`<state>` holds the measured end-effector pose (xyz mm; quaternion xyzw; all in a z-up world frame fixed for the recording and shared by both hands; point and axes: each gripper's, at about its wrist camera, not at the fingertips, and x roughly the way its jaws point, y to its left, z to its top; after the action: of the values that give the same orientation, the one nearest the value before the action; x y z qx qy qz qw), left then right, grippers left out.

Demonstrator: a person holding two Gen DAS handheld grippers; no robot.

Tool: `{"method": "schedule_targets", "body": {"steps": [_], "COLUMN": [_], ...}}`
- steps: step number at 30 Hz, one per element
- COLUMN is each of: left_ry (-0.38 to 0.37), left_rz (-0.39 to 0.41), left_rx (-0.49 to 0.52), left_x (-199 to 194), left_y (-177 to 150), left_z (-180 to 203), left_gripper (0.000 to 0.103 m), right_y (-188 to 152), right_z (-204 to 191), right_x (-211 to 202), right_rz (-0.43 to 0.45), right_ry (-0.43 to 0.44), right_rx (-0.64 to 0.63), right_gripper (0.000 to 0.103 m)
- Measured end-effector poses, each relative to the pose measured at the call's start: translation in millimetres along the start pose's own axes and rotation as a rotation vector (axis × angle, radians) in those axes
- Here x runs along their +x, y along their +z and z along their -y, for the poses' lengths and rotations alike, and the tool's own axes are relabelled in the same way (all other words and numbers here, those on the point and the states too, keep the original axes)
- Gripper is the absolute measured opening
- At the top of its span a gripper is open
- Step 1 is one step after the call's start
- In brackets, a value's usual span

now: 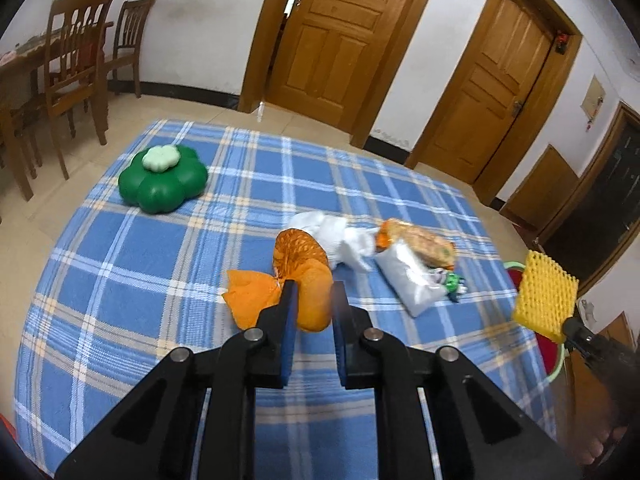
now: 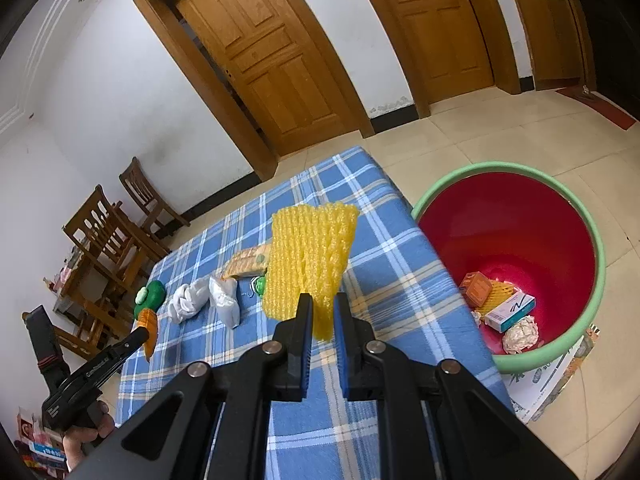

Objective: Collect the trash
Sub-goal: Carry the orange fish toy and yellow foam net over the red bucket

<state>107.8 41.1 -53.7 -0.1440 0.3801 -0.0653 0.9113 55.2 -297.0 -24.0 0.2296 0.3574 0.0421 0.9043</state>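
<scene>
My left gripper (image 1: 314, 290) is shut on an orange mesh net bag (image 1: 304, 264), held just above the blue plaid table (image 1: 160, 260). My right gripper (image 2: 323, 300) is shut on a yellow foam net (image 2: 310, 256), held above the table's right edge beside the red bin (image 2: 520, 240) with a green rim. A white crumpled bag (image 1: 336, 236), a white pouch (image 1: 408, 276) and an orange snack wrapper (image 1: 420, 240) lie on the table past the left gripper. The bin holds several pieces of trash (image 2: 508, 312).
A green flower-shaped container (image 1: 164, 180) sits at the table's far left. Wooden chairs (image 1: 76, 64) stand beyond the table on the left. Two wooden doors (image 1: 332, 36) are in the back wall. Printed paper (image 2: 552, 380) lies on the floor under the bin.
</scene>
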Motion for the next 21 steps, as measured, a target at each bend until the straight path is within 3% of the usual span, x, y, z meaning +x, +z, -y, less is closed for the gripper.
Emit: {"method": "schedule_targets", "body": {"steps": [9, 21], "left_ry": [-0.093, -0.217], "left_rz": [-0.009, -0.068], "left_rx": [0.045, 0.147], "left_x": [-13.2, -8.8], "left_y": [0.1, 1.2], "left_z": [37.2, 110.2], "left_gripper": [0.015, 0.015], "right_y": [3.1, 5.7], "right_z": [21.0, 80.0], "right_x": [-21.4, -45.3], "right_rz": [0.049, 0.110], "right_ry": [-0.009, -0.066], "right_rx": [0.040, 0.173], "right_gripper": [0.012, 0.012]}}
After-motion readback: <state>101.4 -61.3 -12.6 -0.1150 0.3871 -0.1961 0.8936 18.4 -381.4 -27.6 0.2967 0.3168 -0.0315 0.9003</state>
